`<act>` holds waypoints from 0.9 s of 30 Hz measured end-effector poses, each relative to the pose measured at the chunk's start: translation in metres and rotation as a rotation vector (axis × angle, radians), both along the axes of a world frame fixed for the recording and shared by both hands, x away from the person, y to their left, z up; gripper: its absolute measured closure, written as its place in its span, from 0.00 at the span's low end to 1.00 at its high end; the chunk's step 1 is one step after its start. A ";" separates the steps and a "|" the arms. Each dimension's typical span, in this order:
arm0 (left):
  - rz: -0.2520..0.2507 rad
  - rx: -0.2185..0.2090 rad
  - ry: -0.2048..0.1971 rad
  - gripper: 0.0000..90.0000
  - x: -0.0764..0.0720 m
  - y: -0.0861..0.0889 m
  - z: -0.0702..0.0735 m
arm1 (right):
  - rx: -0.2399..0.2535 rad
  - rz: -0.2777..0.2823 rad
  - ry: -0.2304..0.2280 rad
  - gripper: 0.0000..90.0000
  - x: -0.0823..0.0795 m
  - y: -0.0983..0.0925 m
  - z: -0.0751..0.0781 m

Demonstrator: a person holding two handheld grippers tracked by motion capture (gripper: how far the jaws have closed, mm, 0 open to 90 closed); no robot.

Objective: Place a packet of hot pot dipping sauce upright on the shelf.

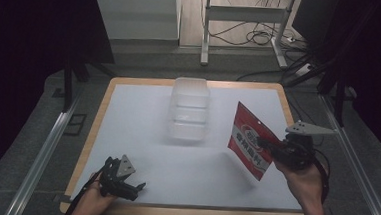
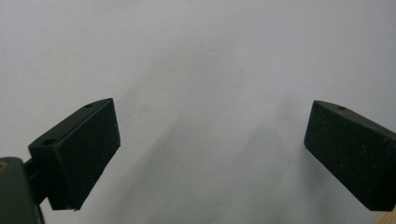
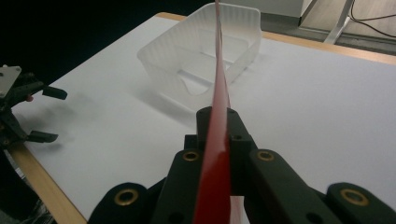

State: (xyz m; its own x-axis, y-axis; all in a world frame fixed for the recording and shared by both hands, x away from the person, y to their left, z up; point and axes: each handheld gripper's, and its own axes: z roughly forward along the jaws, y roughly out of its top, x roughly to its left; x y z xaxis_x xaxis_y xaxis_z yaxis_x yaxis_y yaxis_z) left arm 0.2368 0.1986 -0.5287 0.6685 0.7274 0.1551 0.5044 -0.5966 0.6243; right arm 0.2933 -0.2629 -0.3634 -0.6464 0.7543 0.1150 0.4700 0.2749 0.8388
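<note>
Clamped flat on a red and white snack pouch (image 1: pixel 249 141), the right gripper (image 1: pixel 269 145) holds it on edge, clear of the white table (image 1: pixel 137 119), at the right side. In the right gripper view the pouch (image 3: pixel 219 93) runs edge-on between the pressed pads toward a clear plastic bin (image 3: pixel 205 51). That bin (image 1: pixel 190 107) stands at the far middle of the table, well apart from the pouch, with bare tabletop between them. At the near left edge the left gripper (image 1: pixel 136 190) rests low, its jaws wide apart and empty.
</note>
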 end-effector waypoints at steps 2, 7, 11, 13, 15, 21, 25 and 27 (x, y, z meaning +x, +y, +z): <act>0.001 0.001 -0.005 0.04 0.000 -0.001 0.000 | -0.001 0.005 -0.006 0.97 0.004 0.001 0.001; -0.002 0.001 -0.003 0.04 0.000 -0.001 0.000 | 0.012 0.023 -0.016 0.97 0.017 0.003 0.007; -0.002 0.002 0.000 0.04 0.000 0.000 0.000 | 0.031 0.038 -0.026 0.97 0.027 0.005 0.014; 0.001 0.000 -0.001 0.04 0.000 0.000 0.000 | 0.029 0.044 -0.029 0.97 0.032 0.007 0.016; 0.010 -0.012 -0.002 0.04 0.001 0.001 0.000 | 0.028 0.054 -0.033 0.97 0.039 0.010 0.019; 0.021 -0.019 0.001 0.03 0.001 0.002 0.000 | 0.023 0.076 -0.046 0.97 0.054 0.014 0.023; 0.024 -0.021 0.000 0.03 0.001 0.003 0.000 | 0.016 0.092 -0.048 0.97 0.071 0.019 0.026; 0.026 -0.020 0.000 0.03 0.001 0.003 0.000 | 0.016 0.095 -0.047 0.97 0.074 0.021 0.027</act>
